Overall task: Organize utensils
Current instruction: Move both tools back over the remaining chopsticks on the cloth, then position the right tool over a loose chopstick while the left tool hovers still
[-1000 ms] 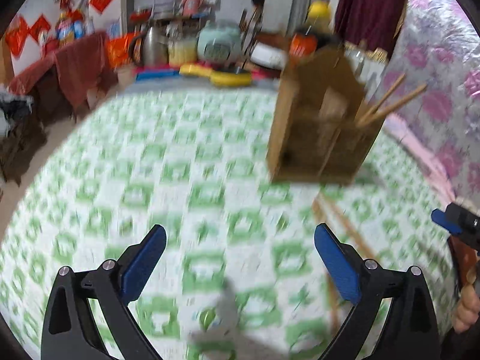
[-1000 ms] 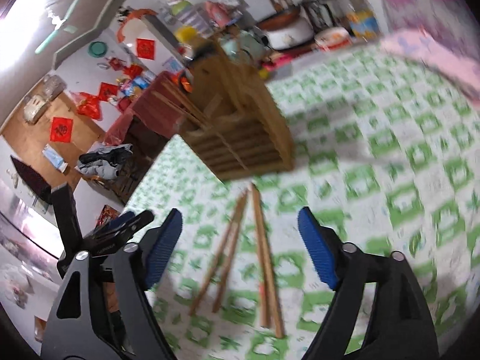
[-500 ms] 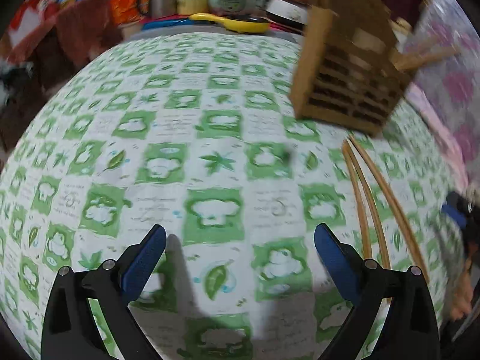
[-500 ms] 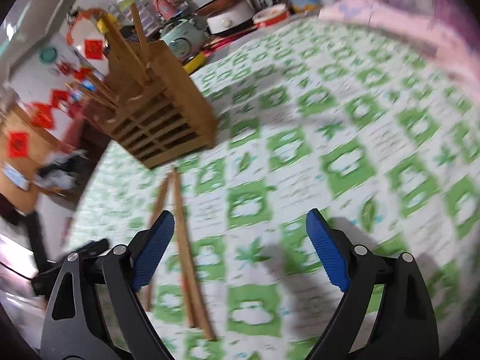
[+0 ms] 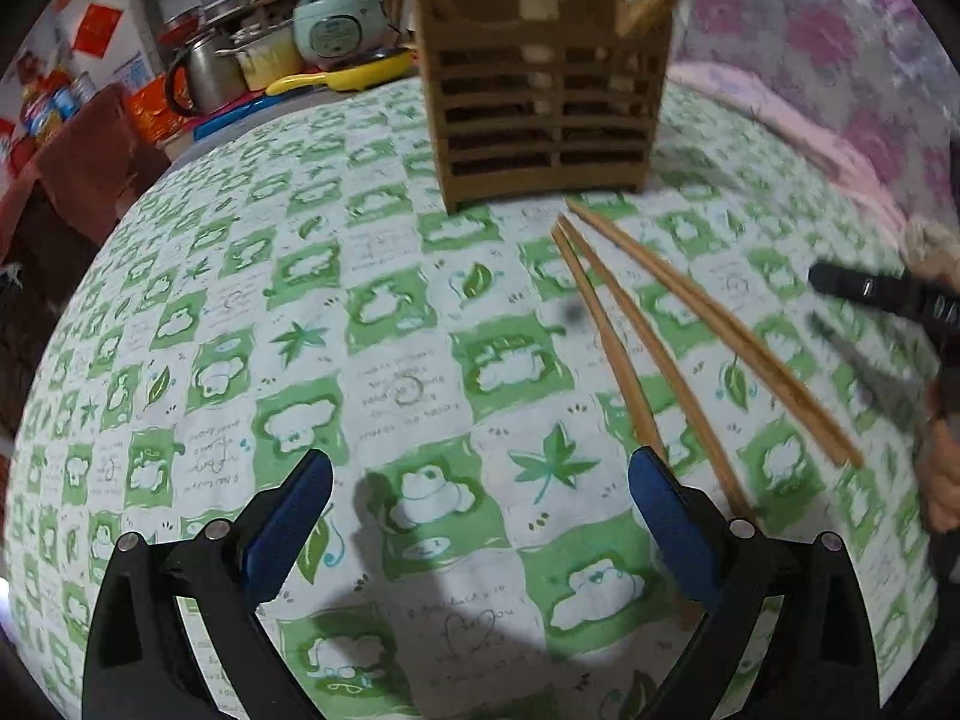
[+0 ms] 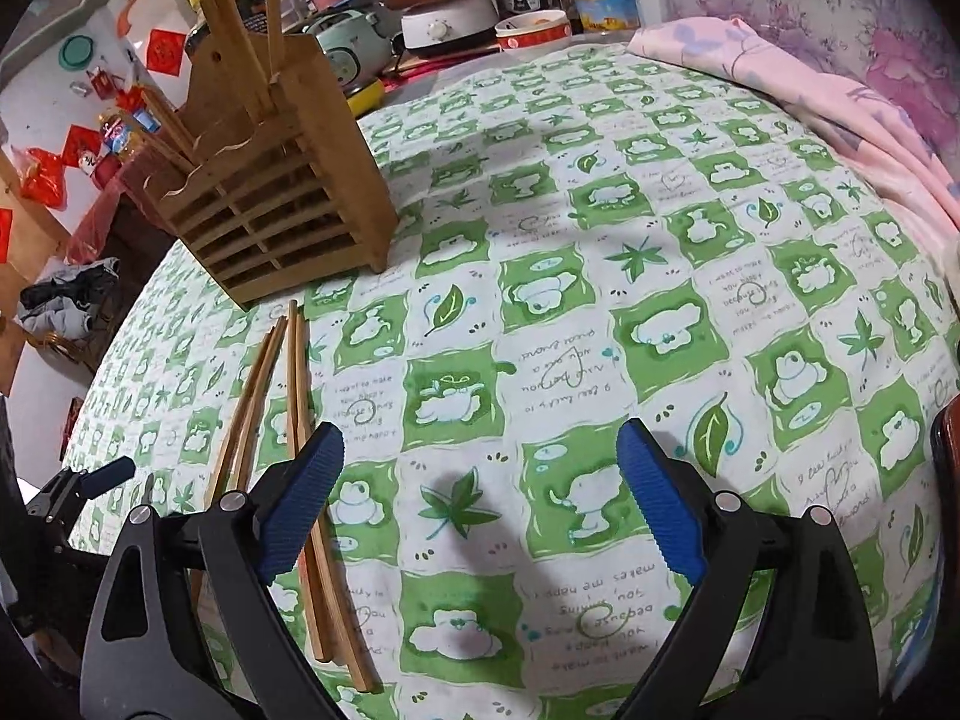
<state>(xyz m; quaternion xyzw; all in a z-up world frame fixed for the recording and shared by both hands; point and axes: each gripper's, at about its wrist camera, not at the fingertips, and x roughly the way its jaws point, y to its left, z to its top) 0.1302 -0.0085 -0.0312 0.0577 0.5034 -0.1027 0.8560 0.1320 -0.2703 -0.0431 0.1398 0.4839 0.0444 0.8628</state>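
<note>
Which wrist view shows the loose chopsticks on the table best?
Left wrist: the chopsticks lie almost fully exposed, fanned out before the wooden holder. The right wrist view shows them bunched, partly hidden behind the right gripper.

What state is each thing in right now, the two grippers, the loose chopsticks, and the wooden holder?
Left gripper: open, empty, above the tablecloth.
Right gripper: open, empty, its left finger over the chopsticks.
Loose chopsticks: four, lying flat on the tablecloth in front of the holder.
Wooden holder: upright on the table, already has some chopsticks standing in it.
Tablecloth: spread flat over the table.
</note>
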